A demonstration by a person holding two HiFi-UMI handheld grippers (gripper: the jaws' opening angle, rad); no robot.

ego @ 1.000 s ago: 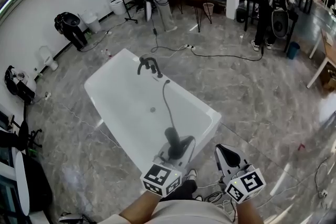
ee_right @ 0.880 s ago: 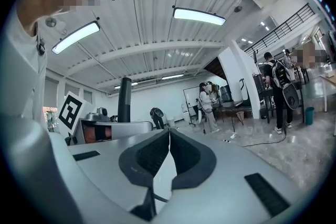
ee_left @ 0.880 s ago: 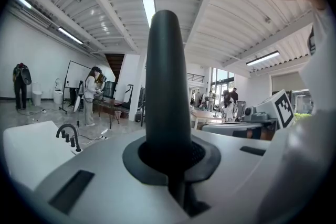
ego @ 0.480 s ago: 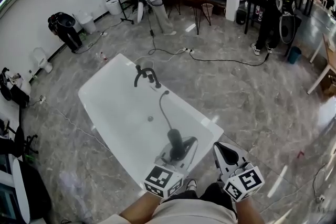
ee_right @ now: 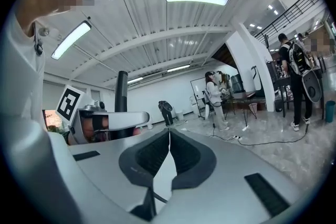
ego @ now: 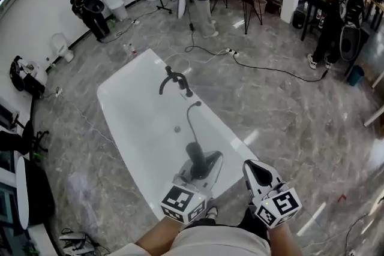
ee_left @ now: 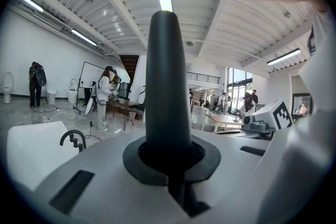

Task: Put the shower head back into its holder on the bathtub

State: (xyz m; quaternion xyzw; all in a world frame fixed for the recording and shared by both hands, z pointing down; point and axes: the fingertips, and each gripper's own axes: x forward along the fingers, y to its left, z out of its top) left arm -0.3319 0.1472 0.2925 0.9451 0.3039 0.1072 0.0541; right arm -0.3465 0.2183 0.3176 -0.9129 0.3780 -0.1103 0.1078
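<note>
The left gripper (ego: 198, 169) is clenched around the handle of the shower head (ego: 195, 156), a smooth, dark, round stick that stands nearly upright between the 2 jaws. Held by its lower part like that, the long end stays free to be slid into a socket. It hangs over the near end of the bathtub (ego: 123, 88), close to the near right corner.

A thin dark hose (ego: 191, 120) runs from it in a loose curve along the inside of the tub toward the faucet (ego: 174, 80), a dark, arched metal fitting that stands by the right edge near the far end. I judge the holder to be part of that fitting, though I cannot pick it out from here, so the shower head has most of the tub's length left to cover.

The right gripper (ego: 257, 172) is shut with nothing in it, its 2 dark ribbed pads meeting in a thin line. It rides just beside the left one, off the near right corner, probably kept free to steady the hose.

The tub is a glossy white rounded oblong on a grey marbled floor (ego: 288, 117).
</note>
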